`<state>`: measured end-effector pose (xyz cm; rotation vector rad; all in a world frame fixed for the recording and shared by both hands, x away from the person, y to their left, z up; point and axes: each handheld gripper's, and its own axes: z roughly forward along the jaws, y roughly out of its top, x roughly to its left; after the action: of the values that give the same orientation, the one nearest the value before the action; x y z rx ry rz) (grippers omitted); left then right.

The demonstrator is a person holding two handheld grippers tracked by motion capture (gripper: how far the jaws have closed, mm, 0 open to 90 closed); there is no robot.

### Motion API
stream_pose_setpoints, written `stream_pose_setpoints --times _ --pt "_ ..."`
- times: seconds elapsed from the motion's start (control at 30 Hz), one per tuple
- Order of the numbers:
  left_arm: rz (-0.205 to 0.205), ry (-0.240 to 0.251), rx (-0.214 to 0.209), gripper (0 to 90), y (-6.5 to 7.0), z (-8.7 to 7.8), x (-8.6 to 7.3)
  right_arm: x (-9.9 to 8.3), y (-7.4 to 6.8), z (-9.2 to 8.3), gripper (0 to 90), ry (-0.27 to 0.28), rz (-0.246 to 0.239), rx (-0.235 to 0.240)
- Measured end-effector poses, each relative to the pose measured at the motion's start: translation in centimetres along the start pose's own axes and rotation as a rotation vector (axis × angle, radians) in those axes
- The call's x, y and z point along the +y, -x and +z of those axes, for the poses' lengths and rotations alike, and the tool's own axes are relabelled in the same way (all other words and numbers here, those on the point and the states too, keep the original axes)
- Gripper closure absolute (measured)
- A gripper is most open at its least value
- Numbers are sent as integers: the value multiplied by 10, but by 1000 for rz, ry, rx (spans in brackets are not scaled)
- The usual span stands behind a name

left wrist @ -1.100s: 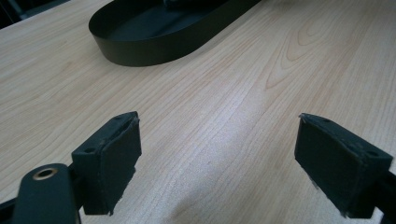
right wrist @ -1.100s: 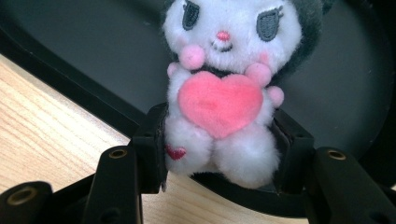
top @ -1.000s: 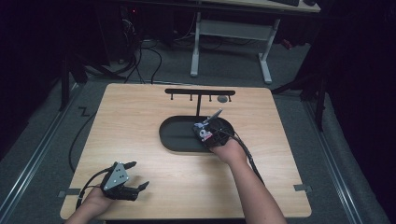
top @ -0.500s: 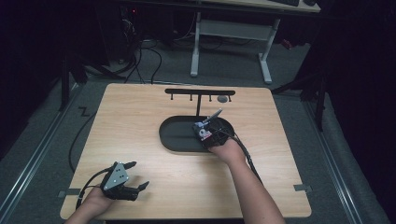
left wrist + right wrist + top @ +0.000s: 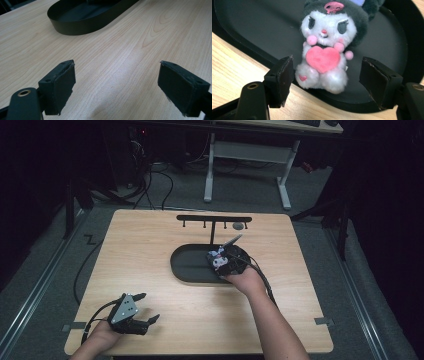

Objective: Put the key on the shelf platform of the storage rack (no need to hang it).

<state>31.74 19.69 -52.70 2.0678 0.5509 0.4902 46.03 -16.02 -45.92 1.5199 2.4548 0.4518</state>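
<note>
A small plush toy (image 5: 327,50) with a white face, dark hood and pink heart lies on the near end of a black oval tray (image 5: 249,30), its feet over the rim. My right gripper (image 5: 327,82) is open, one jaw on each side of the toy, touching neither side. In the high view the plush toy (image 5: 217,256) rests at the right end of the tray (image 5: 187,265), with the right gripper (image 5: 223,265) just behind it. My left gripper (image 5: 149,307) is open near the table's front left corner. In the left gripper view, the left gripper (image 5: 116,87) hovers over bare wood.
A black rack with small hooks (image 5: 212,220) stands behind the tray, with a grey round piece (image 5: 238,226) under its right end. The tray (image 5: 82,22) lies well ahead of the left gripper. The wooden table (image 5: 150,245) ends close to the left hand.
</note>
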Motion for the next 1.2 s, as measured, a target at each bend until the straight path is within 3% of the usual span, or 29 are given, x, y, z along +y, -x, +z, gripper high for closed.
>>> stream_pose_setpoints --times 0.43,0.8,1.2 --pt "2 3 3 155 1 0 0 -13 2 -12 279 17 -11 -7" --pt "0 2 5 155 0 0 0 -39 12 -27 288 63 -2 -3" --pt "-7 1 7 155 0 0 0 -69 22 -30 290 128 19 3"
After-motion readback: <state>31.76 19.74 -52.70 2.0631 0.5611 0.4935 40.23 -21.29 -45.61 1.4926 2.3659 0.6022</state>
